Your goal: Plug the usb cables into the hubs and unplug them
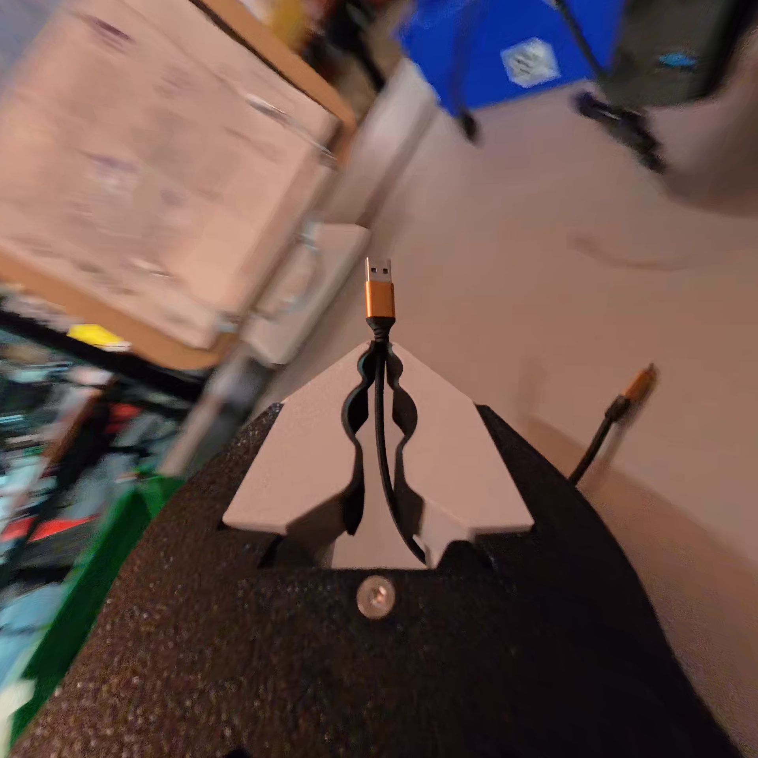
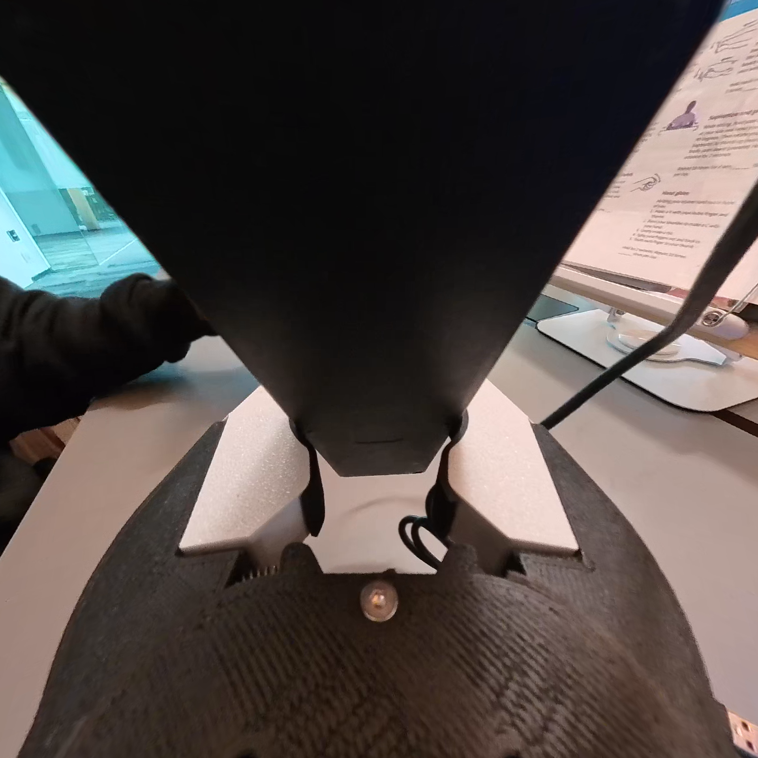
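In the left wrist view my left gripper is shut on a black braided USB cable. Its orange-collared plug sticks up past the fingertips, metal end free in the air. A second black cable with an orange plug pokes up at the right over the white table. In the right wrist view my right gripper is shut on the near end of a large black hub, which fills the upper view and hides what lies beyond it. A black cable runs past on the right.
The left wrist view is blurred: a cardboard box at the left, a blue bin at the back. In the right wrist view a person's dark sleeve rests on the table at the left, and a white stand holds a printed page at the right.
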The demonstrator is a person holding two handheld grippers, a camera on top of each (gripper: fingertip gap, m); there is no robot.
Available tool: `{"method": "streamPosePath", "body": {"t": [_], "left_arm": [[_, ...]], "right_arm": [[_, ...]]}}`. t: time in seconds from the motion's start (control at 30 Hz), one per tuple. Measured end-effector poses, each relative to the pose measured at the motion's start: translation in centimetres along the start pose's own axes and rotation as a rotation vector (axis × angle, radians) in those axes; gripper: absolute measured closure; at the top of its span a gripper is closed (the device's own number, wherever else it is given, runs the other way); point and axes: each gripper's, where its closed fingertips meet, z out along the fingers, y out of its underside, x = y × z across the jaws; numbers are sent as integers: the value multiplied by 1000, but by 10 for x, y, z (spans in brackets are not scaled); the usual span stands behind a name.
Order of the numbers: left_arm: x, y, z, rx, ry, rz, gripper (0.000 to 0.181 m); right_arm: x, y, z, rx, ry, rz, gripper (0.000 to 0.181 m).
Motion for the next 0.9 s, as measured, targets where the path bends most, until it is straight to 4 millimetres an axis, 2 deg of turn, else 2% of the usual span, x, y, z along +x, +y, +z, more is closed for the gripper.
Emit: {"method": "streamPosePath", "body": {"t": [0.03, 0.07, 0.13, 0.2, 0.3, 0.37, 0.47, 0.5, 0.57, 0.6, 0.63, 0.67, 0.8, 0.9], "left_arm": [[-23, -11, -9, 53, -138, 20, 179], [-37, -24, -19, 114, -238, 56, 179], [-37, -45, -33, 216, -314, 194, 180], [-21, -50, -39, 226, -354, 356, 180], [37, -41, -34, 193, -195, 516, 180], [75, -24, -31, 127, -37, 543, 180], [119, 1, -30, 25, 199, 470, 181], [128, 9, -28, -11, 254, 448, 181], [135, 21, -20, -57, 293, 433, 179], [138, 27, -17, -93, 322, 402, 165], [139, 30, -14, -113, 336, 350, 160], [142, 30, -13, -128, 368, 286, 162], [156, 9, -12, -102, 471, 78, 163], [163, 7, -8, -111, 477, 97, 159]], "right_arm": [[0, 0, 0, 0, 6, -4, 120], [1, 0, 1, -2, 7, -6, 120], [2, 1, 0, -4, 13, -8, 120], [3, 1, 0, -6, 19, -9, 120], [4, 0, -1, -1, 24, -12, 120], [4, 1, -2, -6, 24, -10, 120], [3, 3, -1, -19, 22, -17, 120], [2, 2, 0, -19, 17, -16, 120], [1, 3, 1, -24, 15, -20, 120], [0, 4, 2, -29, 11, -23, 120], [0, 4, 2, -31, 14, -28, 120], [0, 4, 2, -34, 15, -30, 120], [1, 5, 2, -34, 12, -21, 120], [0, 6, 2, -40, 9, -25, 120]]}}
